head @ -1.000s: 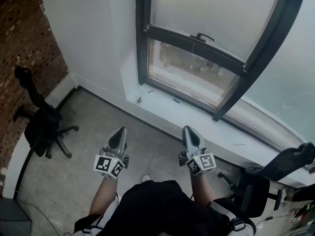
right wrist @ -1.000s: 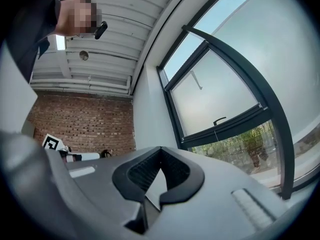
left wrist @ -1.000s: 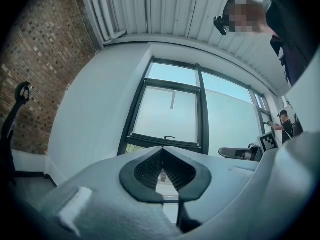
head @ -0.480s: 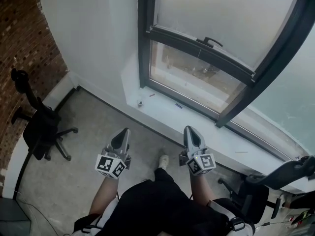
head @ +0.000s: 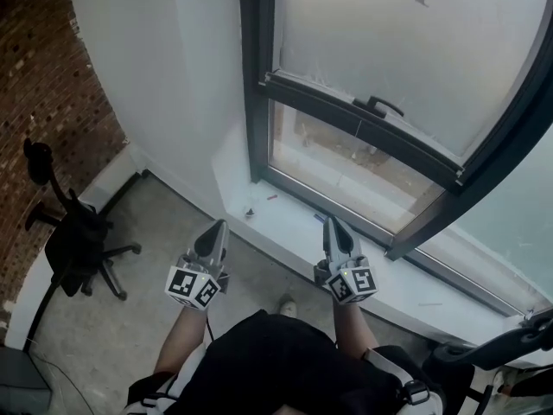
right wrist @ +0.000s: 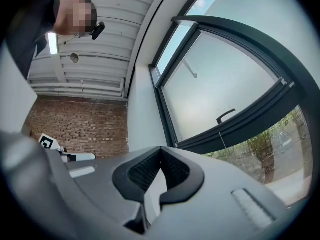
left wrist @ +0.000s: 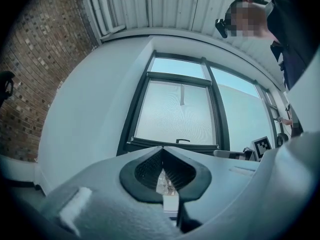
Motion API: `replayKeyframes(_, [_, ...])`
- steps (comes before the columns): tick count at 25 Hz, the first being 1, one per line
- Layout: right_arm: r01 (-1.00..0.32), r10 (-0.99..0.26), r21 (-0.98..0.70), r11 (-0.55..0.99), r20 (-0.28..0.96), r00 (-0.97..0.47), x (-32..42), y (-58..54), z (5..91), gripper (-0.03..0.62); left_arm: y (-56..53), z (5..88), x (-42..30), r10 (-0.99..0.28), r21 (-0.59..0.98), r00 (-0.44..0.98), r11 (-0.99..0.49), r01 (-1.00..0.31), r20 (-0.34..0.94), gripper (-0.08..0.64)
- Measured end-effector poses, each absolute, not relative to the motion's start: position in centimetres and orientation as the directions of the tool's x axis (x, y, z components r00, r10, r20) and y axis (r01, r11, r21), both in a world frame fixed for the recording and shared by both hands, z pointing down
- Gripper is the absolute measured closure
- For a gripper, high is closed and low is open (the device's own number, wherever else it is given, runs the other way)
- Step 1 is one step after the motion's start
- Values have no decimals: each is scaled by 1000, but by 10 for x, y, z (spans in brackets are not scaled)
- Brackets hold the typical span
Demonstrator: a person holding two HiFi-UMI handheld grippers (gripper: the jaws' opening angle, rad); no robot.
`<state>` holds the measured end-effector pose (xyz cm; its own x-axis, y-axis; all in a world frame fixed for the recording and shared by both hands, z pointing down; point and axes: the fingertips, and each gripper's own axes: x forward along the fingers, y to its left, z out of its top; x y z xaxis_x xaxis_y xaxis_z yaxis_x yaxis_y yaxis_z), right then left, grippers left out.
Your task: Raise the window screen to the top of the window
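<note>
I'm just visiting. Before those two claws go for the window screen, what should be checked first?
1. Left gripper empty: ok, shut on nothing.
2. Right gripper empty: ok, shut on nothing.
3. Jaws open for grabbing: not ok, both shut.
4. Handle on the window screen unobstructed: ok.
5. Grippers at the handle: not ok, both are well short of it, down near the sill.

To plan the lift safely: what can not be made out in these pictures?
Head view: the top of the window screen is cut off by the upper edge.
Head view: the bits on the sill are too small to identify.
Left gripper view: the left tool hides most of the sill.
</note>
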<state>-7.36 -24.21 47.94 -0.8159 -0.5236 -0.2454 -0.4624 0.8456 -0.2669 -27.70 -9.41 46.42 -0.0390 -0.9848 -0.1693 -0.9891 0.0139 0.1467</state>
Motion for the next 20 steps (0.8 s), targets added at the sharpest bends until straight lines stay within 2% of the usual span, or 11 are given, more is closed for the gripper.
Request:
replayKeyframes(9, [-572, -620, -248, 782, -216, -754, -37, -335, 479, 589, -214, 472, -256, -982, 159, 83, -111, -981, -172, 558])
replayKeyframes(20, [-698, -728, -207, 685, -171, -664, 2, -389, 492, 589, -309, 483, -232, -956, 149, 256, -276, -949, -140, 558])
